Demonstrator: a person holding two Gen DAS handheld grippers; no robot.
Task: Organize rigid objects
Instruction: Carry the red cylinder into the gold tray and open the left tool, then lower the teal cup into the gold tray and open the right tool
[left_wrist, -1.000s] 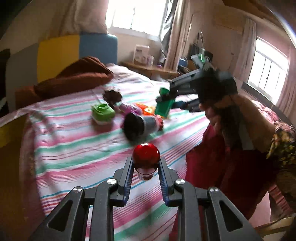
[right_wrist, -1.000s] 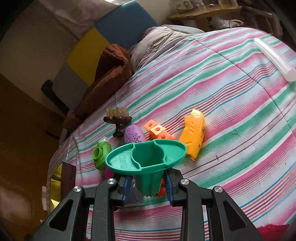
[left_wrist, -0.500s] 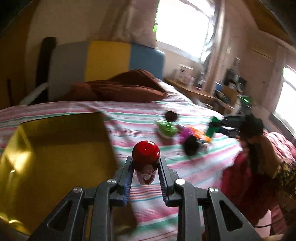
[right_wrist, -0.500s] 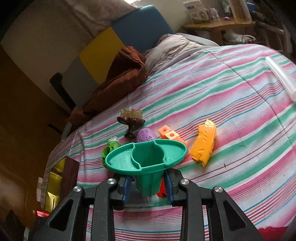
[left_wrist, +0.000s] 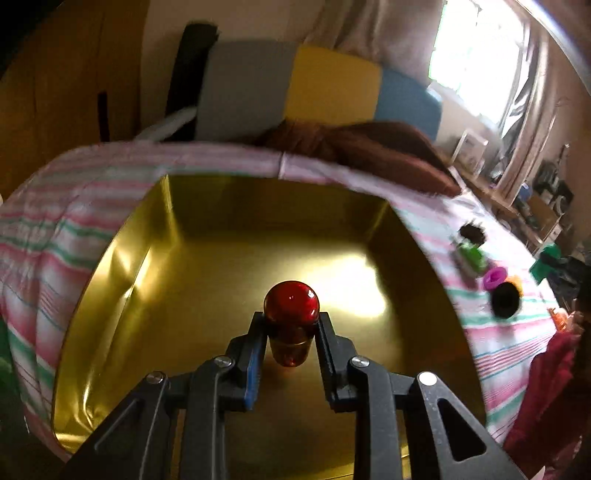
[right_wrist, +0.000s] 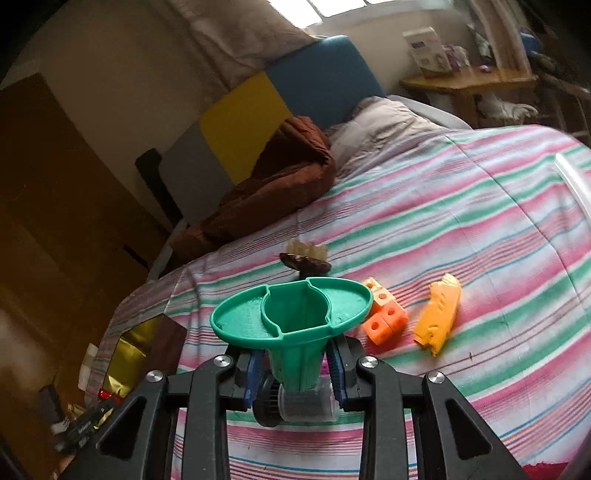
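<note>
Red-capped bottle (left_wrist: 291, 325) clamped in left gripper (left_wrist: 291, 332) above gold box (left_wrist: 110, 288); right gripper (right_wrist: 297, 363) grasps green holder (right_wrist: 291, 314)

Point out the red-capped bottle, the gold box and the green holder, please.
red-capped bottle (left_wrist: 291, 308), left wrist view, on its round red cap.
gold box (left_wrist: 207, 291), left wrist view, on its bare inner floor.
green holder (right_wrist: 295, 314), right wrist view, inside its central cup.
</note>
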